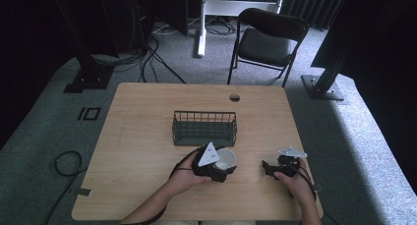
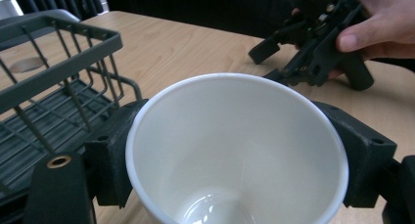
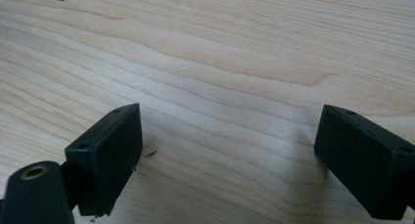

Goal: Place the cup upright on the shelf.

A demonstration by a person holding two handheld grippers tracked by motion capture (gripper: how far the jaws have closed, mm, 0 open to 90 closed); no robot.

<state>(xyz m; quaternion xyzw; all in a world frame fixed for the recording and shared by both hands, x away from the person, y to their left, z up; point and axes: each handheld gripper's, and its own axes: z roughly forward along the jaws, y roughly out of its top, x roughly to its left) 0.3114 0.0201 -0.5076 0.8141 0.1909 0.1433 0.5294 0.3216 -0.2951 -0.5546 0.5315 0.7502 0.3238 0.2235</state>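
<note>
A white cup (image 1: 227,157) stands on the wooden table (image 1: 137,141) just in front of the dark wire basket (image 1: 204,115). My left gripper (image 1: 225,167) is shut on the cup. In the left gripper view the black jaws press on both sides of the cup (image 2: 235,131), whose open mouth faces the camera, and the basket (image 2: 54,77) is close at the left. My right gripper (image 1: 266,167) rests low over the table to the right of the cup. Its jaws stand wide apart over bare wood, open with nothing between them (image 3: 230,155). It also appears in the left gripper view (image 2: 288,57), held by a hand.
The basket holds nothing. A round cable hole (image 1: 234,98) lies near the table's far edge. A black folding chair (image 1: 268,38) stands beyond the table. Cables run over the grey carpet at the left (image 1: 66,163).
</note>
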